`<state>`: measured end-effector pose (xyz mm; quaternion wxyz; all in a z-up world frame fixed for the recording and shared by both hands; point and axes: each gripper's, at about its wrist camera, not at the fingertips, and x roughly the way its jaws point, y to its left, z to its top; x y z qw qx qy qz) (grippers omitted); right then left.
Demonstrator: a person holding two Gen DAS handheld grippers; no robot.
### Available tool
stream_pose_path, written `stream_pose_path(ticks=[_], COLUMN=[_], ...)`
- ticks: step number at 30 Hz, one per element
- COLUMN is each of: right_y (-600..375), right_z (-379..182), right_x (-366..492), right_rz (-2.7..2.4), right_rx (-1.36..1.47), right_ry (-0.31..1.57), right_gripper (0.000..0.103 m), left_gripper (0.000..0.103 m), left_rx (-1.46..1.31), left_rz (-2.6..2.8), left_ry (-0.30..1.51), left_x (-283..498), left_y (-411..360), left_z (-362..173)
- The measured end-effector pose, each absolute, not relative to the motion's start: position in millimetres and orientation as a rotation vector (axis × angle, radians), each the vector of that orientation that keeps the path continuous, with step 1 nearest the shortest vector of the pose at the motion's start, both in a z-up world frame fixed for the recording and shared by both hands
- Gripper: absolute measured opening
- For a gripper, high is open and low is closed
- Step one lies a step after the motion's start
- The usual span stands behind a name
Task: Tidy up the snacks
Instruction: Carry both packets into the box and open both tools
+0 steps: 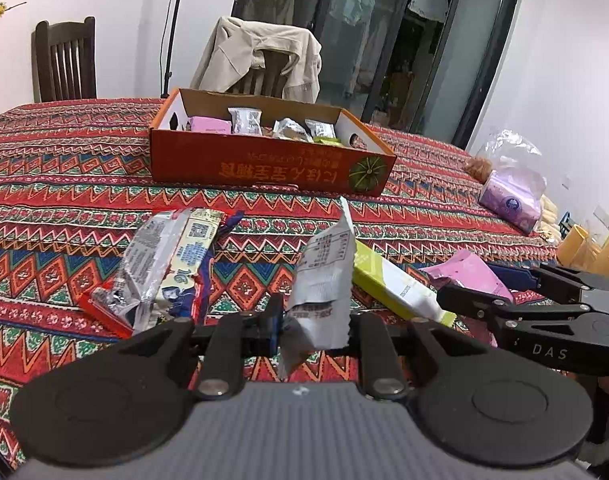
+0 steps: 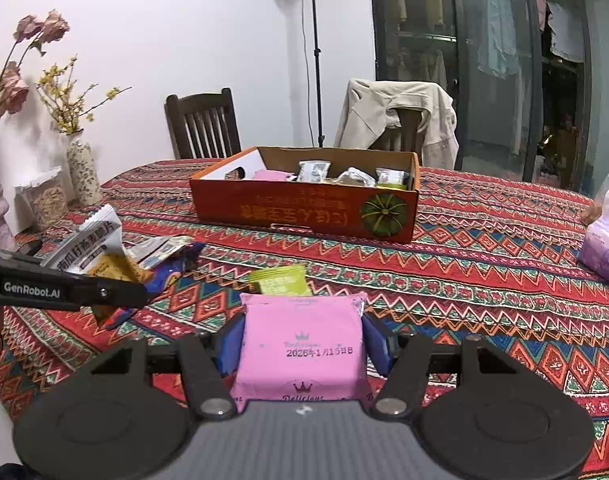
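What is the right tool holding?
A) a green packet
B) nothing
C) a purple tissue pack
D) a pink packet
D: in the right wrist view the right tool has its two blue pads pressed against the sides of a pink packet, lifted above the patterned tablecloth, while the green packet lies loose on the cloth beyond it.

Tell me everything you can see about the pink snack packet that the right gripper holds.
The pink snack packet is a soft, rectangular pillow pack of matte plastic film with a crimped, slightly silvery far edge. A crown logo, the word "Delicious" and a printed date show on its top face. It lies roughly flat and sealed, lifted above the patterned tablecloth. The right gripper clamps it from both sides with blue pads; nothing else touches it.
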<state>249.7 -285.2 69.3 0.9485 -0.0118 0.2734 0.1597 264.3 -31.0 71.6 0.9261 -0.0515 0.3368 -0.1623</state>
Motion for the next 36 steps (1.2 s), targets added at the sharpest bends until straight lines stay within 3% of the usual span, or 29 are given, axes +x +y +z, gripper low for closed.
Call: stream_pose_path(ticks=[18, 30, 36], right_y=[-287, -304, -296], right_z=[84, 129, 131], right_x=[282, 411, 487], right_rz=[0.311, 0.334, 0.328], right_rx=[-0.045, 0.008, 0.015], right_ry=[0.533, 0.453, 0.491], right_gripper=[0.061, 0.061, 0.061], left_gripper=[0.019, 0.019, 0.019], left_rx=[-0.090, -0.080, -0.081], left_rz=[-0.380, -0.414, -0.361], left_ry=[0.606, 0.578, 0.639], left_x=[312, 438, 507], left_y=[-30, -36, -40], left_z=[99, 127, 114])
